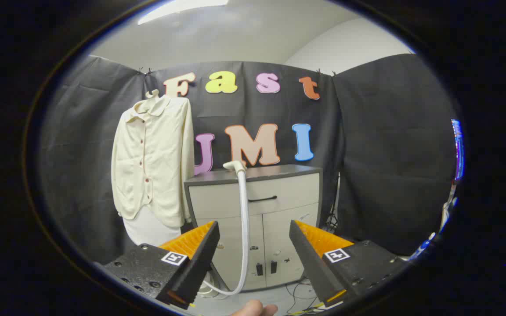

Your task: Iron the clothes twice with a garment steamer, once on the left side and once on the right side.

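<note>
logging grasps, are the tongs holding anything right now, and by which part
Nothing is held. The tongs stand open, with the steamer's hose hanging beyond them, in front of the cabinet, untouched.

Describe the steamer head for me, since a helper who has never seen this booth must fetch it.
Find the grey cabinet beyond the open jaws of the gripper. A white hose climbs its front, and the steamer head rests on the cabinet's top edge. It is the white nozzle, right of the hanging cream shirt.
</note>
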Available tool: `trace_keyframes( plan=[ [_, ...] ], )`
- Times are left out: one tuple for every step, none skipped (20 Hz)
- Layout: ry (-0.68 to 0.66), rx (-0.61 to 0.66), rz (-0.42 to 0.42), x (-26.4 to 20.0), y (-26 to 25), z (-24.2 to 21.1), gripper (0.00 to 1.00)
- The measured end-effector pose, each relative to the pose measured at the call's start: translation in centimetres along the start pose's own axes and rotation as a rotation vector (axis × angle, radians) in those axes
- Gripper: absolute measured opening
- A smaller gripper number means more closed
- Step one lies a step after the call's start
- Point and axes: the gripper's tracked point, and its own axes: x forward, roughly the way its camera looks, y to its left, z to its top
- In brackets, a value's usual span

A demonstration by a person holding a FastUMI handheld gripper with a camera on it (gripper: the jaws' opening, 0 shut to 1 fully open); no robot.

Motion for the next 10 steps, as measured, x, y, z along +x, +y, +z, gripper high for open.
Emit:
trace_keyframes(
  plan=[
    [0.012, -0.008, 0.003, 0.1, 0.3, -0.6, 0.98],
    [0.020, -0.019, 0.007, 0.1, 0.6, -0.9, 0.98],
    [0.024, -0.022, 0.015, 0.1, 0.9, -1.0, 0.98],
    [0.026, -0.020, 0.022, 0.0, 1.3, -1.0, 0.98],
    [0.024, -0.016, 0.028, -0.2, 1.7, -1.0, 0.98],
    [0.020, -0.013, 0.032, -0.5, 1.9, -0.9, 0.98],
    [0.016, -0.010, 0.032, -0.5, 1.8, -0.9, 0.98],
    [0.016, -0.008, 0.029, -0.4, 1.7, -1.0, 0.98],
    [0.021, -0.005, 0.032, -0.5, 1.9, -1.1, 0.98],
    [0.024, -0.003, 0.031, -0.5, 1.9, -1.2, 0.98]
  ],
)
